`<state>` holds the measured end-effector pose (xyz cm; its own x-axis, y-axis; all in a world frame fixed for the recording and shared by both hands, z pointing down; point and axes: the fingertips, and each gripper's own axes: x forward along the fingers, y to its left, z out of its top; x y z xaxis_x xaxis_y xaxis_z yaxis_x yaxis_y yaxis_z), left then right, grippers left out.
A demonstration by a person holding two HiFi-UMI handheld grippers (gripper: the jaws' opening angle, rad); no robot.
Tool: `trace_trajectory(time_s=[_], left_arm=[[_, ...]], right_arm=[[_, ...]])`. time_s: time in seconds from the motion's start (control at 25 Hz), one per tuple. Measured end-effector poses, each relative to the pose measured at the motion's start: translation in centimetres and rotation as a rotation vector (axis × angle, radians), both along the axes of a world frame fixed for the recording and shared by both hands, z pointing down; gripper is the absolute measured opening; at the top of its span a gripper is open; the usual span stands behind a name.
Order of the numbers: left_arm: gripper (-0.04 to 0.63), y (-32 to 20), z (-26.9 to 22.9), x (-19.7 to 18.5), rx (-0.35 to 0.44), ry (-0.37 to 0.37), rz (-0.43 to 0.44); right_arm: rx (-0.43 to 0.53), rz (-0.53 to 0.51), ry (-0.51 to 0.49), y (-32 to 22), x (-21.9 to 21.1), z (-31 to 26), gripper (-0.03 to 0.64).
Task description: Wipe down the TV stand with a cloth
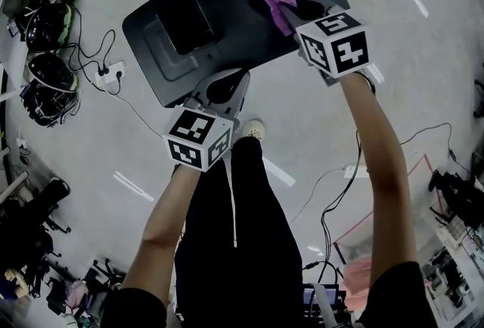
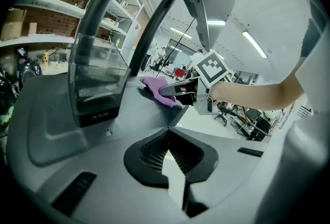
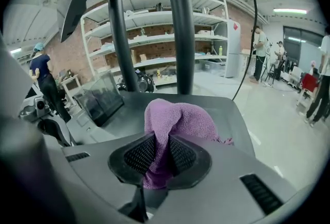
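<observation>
Purple cloth [image 3: 178, 125] is bunched up on the TV stand's dark grey base plate [image 1: 242, 32], upper middle of the head view, near the plate's right end. Right claw [image 3: 160, 155] is clamped on it: a fold runs up between the ribbed pads and the rest balloons out in front, resting on the plate. Plate lies flat on the pale floor [image 1: 302, 115]. Two dark poles [image 3: 180, 27] rise from its far edge, centre of the right gripper view. A dark boxy unit with a see-through front [image 1: 184, 18] sits in a recess on the plate's left half, well apart from the cloth. Left claw [image 2: 172, 158] is at the plate's near edge, lower centre of the head view, pointing along the plate toward the cloth. Its pads are parted by a narrow gap with nothing in it, only light surface showing through. Can't tell if its tips touch the plate. Person's shoe [image 1: 253, 128] is on the floor just below the left claw. Power strip with cables [image 1: 112, 75] at left of the head view, a few helmet-like headsets [image 1: 49, 24] at upper left. Background of the right gripper view: white shelving [image 3: 154, 37] against brick, people standing at far left and far right.
</observation>
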<state>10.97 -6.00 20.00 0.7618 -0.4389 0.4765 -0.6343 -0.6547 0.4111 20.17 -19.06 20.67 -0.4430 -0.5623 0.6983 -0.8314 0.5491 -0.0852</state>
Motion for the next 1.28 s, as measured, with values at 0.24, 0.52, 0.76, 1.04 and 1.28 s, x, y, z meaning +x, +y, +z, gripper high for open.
trace_trajectory(time_s=[0.24, 0.52, 0.76, 1.04, 1.28], left_arm=[[0.006, 0.2, 0.5, 1.0, 0.002, -0.008, 0.001], [0.006, 0.4, 0.3, 1.0, 0.010, -0.011, -0.023], [0.006, 0.7, 0.1, 0.4, 0.013, -0.007, -0.050], [0.006, 1.1, 0.7, -0.9, -0.002, 0.014, -0.054], [0.006, 2.7, 0.6, -2.3, 0.004, 0.023, -0.016]], right_arm=[[0.021, 0.050, 0.081, -1.4, 6.0, 0.3, 0.074], [0.042, 0.125, 0.181, -2.7, 12.2, 0.1, 0.074], [0.057, 0.294, 0.293, -2.9, 18.7, 0.0, 0.074], [0.094, 0.416, 0.265, -0.2, 19.8, -0.9, 0.074], [0.130, 0.439, 0.269, 2.2, 17.6, -2.1, 0.074]])
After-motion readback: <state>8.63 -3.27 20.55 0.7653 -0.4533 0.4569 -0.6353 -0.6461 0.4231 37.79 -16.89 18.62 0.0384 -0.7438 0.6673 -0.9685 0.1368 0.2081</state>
